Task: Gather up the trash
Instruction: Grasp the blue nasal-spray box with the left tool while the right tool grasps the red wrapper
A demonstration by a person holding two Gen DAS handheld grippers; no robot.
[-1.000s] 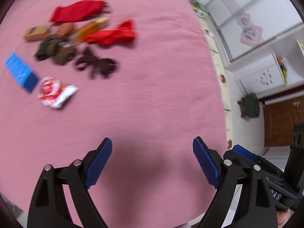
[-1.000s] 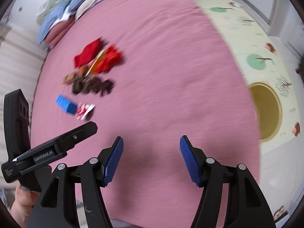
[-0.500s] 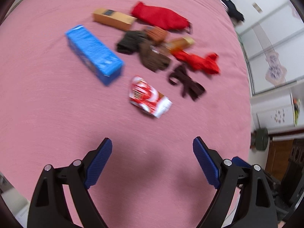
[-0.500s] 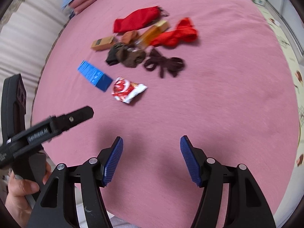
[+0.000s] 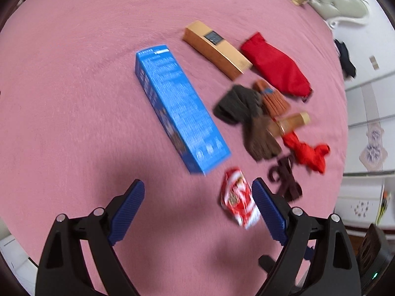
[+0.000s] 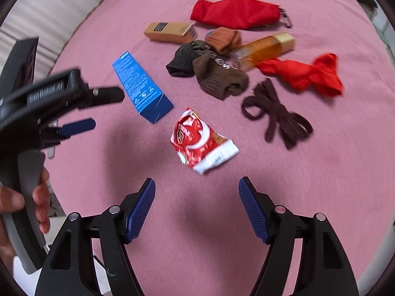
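With both tongs spread wide and empty, we should centre our right tongs (image 6: pixel 196 206) over the crumpled red-and-white foil wrapper (image 6: pixel 201 143) lying just ahead on the pink bed (image 6: pixel 333 172), then pinch its middle.

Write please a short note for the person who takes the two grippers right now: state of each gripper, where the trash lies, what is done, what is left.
Left gripper: open, empty, above the pink bed cover, near the blue box.
Right gripper: open, empty, facing the red wrapper.
Trash on the cover: blue box, red wrapper, tan box. The amber bottle may be trash too; I cannot tell.
Mixed in: socks, red pouch, red cloth, dark ribbon.
Done: nothing is picked up.
Left: everything. No bin is in view.
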